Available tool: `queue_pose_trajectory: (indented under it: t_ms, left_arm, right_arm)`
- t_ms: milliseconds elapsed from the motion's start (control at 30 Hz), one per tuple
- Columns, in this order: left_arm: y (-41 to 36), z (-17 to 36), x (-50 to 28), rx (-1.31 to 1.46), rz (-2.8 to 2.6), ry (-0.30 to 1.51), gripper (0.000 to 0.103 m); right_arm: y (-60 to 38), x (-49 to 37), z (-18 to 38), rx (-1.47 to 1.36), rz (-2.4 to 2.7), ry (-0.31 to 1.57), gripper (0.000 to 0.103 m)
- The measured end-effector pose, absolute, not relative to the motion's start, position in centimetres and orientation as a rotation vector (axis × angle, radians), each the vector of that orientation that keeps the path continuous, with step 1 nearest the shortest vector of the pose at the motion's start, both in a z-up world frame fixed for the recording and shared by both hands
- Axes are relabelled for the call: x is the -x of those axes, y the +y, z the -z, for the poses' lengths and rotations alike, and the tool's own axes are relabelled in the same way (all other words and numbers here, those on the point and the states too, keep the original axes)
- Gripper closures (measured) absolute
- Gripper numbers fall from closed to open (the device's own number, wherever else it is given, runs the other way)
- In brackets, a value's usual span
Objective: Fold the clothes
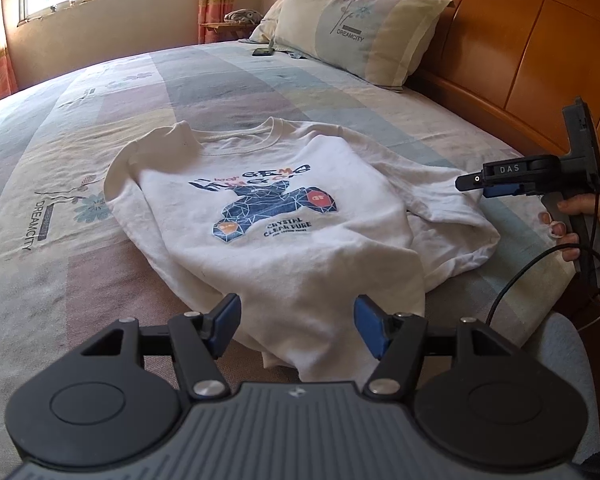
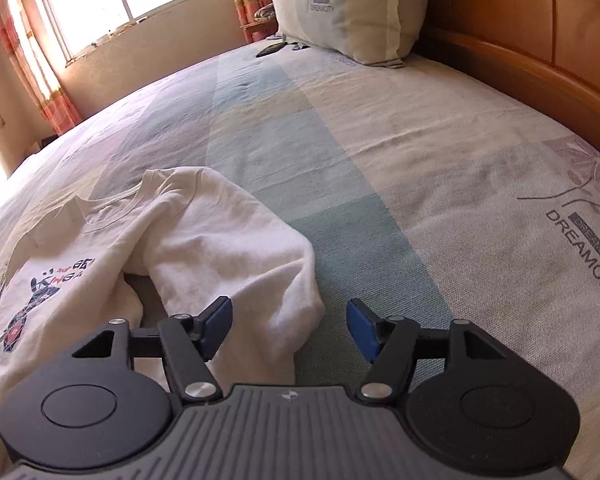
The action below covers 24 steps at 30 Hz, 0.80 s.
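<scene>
Sunlit bed point(image 1: 340, 92) is carrying a white sweatshirt point(image 1: 268, 216), print up for folding, while I am hovering both left gripper point(image 1: 296, 326) and right gripper point(image 2: 290, 328) wide open, gripping nothing.

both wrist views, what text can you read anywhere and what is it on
"DREAMCITY" on the pillow
"DREAMCITY" on the bedsheet, repeated beside the shirt
"CRYSTAL CLEAN PURE" on the white sweatshirt; the larger words above its bear graphic are creased, only "GE" and "KING" partly legible, and the smallest line is too small to read
"DAS" on the right gripper
</scene>
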<state>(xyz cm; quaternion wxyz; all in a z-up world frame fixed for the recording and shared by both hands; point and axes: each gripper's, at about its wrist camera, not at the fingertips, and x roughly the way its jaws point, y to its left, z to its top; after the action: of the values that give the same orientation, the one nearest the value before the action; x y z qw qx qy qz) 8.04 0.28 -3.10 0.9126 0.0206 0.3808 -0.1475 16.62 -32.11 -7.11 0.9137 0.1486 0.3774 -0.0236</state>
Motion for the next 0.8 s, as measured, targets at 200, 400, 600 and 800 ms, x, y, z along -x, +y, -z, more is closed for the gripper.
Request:
queue_pose_trajectory:
  t_ms: [200, 400, 600, 800]
  left_arm:
    - [-0.2, 3.0, -8.0, -0.057, 0.322, 0.783, 0.039]
    - [-0.3, 3.0, -7.8, -0.058, 0.326, 0.783, 0.039]
    - [-0.3, 2.9, -7.5, -0.059, 0.331, 0.779, 0.039]
    - [-0.5, 2.8, -7.3, -0.063, 0.336, 0.776, 0.038]
  right_arm:
    - [-29.9, -16.1, 6.1, -0.233, 0.009, 0.797, 0.029]
    - [-28.2, -15.6, 5.1, -0.182, -0.006, 0.803, 0.024]
    - [-26.7, -15.3, 4.6, -0.125, -0.011, 0.813, 0.017]
    - [-26.1, -15.2, 5.0, -0.096, 0.009, 0.84, 0.014]
